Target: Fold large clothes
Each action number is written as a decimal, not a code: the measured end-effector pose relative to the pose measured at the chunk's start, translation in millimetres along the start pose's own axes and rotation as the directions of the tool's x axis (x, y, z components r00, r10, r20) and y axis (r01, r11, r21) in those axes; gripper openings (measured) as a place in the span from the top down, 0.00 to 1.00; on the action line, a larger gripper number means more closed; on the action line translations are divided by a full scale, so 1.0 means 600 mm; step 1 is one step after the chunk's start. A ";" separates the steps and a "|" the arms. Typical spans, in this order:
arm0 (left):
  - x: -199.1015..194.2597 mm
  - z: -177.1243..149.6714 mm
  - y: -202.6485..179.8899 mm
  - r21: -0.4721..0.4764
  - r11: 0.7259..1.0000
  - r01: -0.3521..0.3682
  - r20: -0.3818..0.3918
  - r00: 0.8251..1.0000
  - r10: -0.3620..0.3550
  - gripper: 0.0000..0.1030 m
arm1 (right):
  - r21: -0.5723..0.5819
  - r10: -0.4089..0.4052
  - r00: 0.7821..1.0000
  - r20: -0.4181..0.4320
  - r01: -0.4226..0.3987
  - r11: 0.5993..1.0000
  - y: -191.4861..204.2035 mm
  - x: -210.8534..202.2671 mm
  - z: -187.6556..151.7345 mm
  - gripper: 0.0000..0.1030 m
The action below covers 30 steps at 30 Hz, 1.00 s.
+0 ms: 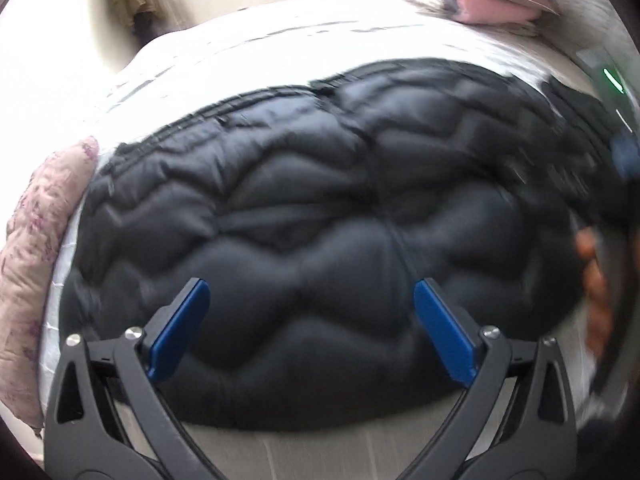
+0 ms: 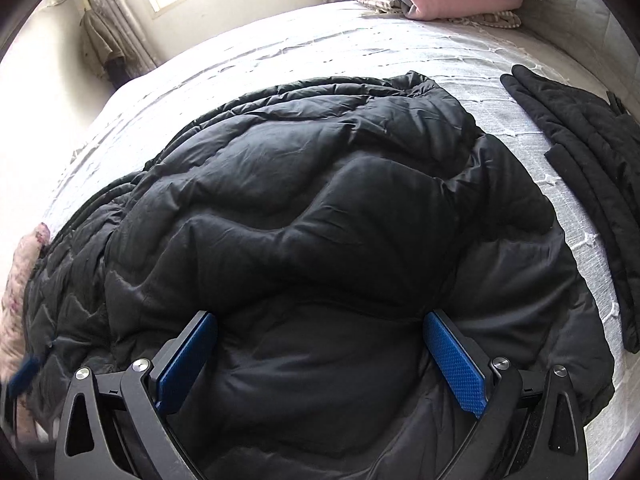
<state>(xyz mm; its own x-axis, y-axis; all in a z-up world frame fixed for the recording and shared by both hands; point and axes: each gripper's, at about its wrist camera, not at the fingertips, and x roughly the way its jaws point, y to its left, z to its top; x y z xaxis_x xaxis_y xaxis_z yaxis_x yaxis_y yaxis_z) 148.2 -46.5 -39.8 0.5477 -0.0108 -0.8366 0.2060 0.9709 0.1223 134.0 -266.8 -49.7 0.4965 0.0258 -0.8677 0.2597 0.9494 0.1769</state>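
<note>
A black quilted jacket (image 2: 320,216) is lying spread across the white bedspread (image 2: 280,52). The left gripper (image 1: 312,300) and the right gripper (image 2: 320,336) are both hovering over it with jaws spread wide, grasping nothing. A second dark garment (image 2: 580,152) is lying apart on the bedspread beside the jacket.

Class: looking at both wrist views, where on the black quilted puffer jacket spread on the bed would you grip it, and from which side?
Probably the black quilted puffer jacket's near hem, approached from the bed's near edge. The middle is puffy and flat-lying, offering no edge, while that thin border lies just beyond the open right gripper and open left gripper.
</note>
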 end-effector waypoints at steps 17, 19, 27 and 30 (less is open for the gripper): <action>-0.004 0.058 0.029 -0.090 0.995 0.036 0.083 0.996 -0.029 0.00 | -0.010 0.001 1.000 -0.003 -0.001 1.000 -0.002 0.002 0.004 0.00; 0.027 0.099 0.029 -0.096 0.995 -0.025 0.064 0.997 0.031 0.00 | -0.011 -0.005 1.000 -0.001 0.005 1.000 0.000 0.002 0.003 0.00; 0.121 0.092 0.021 -0.086 0.995 -0.048 0.002 0.999 0.048 0.00 | -0.012 -0.007 1.000 -0.002 0.007 1.000 -0.001 -0.006 0.001 0.00; 0.119 0.091 0.023 -0.095 0.995 -0.029 0.001 1.000 0.029 0.00 | 0.033 0.022 0.999 0.035 -0.023 0.999 -0.012 -0.034 -0.007 0.00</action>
<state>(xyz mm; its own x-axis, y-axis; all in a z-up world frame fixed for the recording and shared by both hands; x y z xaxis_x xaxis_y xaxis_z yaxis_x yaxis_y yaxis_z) 234.4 -46.7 -68.5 0.5544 0.0176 -0.8321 0.1117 0.9892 0.0953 118.5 -273.2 -35.0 0.5306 0.0355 -0.8469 0.2751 0.9378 0.2117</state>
